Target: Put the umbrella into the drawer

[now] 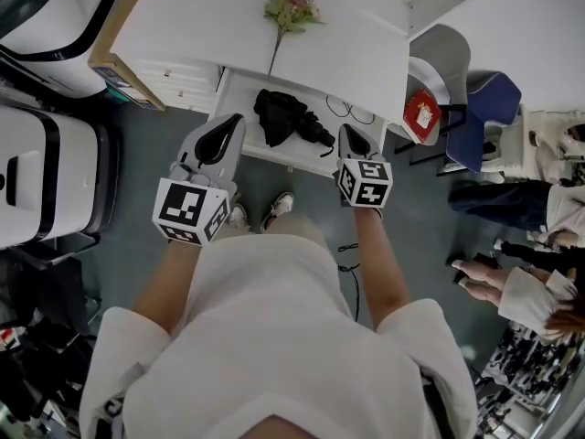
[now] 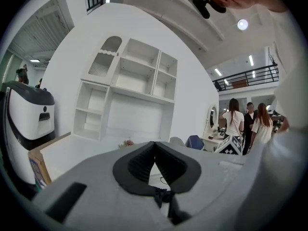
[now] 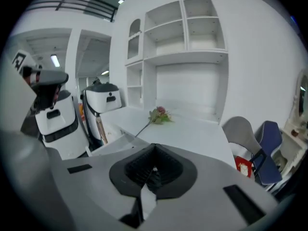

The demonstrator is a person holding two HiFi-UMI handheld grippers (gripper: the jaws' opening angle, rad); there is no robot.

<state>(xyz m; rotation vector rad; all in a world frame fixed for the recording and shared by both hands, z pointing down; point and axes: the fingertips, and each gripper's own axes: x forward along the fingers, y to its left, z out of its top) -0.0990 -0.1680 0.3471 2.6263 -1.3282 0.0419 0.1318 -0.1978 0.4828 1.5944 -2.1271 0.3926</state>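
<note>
Head view: folded black umbrella (image 1: 285, 117) lay inside the open white drawer (image 1: 239, 91), bunched toward the drawer's middle, with its handle end pointing right. A thin dark cable (image 1: 345, 111) looped just right of it on the same white surface. The drawer stood pulled out below the front edge of the white worktop (image 1: 352, 48).

Left tongs (image 1: 227, 128): held above the drawer's left end, apart from the umbrella. Left gripper view: tips met (image 2: 154, 143), closed, nothing between the pads. The umbrella (image 2: 162, 195) showed only through the gap below the tips.

Right tongs (image 1: 350, 135): held over the drawer's right front corner, just beside the umbrella's handle end but not touching it. Right gripper view: tips together (image 3: 154, 146), closed and empty.

On the worktop: a single pink flower (image 1: 291, 9) with a long stem, also seen in the right gripper view (image 3: 159, 114). A white shelf unit (image 3: 178, 32) rose behind the worktop.

Surroundings: red bag (image 1: 421, 112) hung at the worktop's right end, with a blue chair (image 1: 483, 108) beside it. White machines (image 1: 46, 16) stood at left. Several people (image 2: 245, 121) stood well apart at right.
</note>
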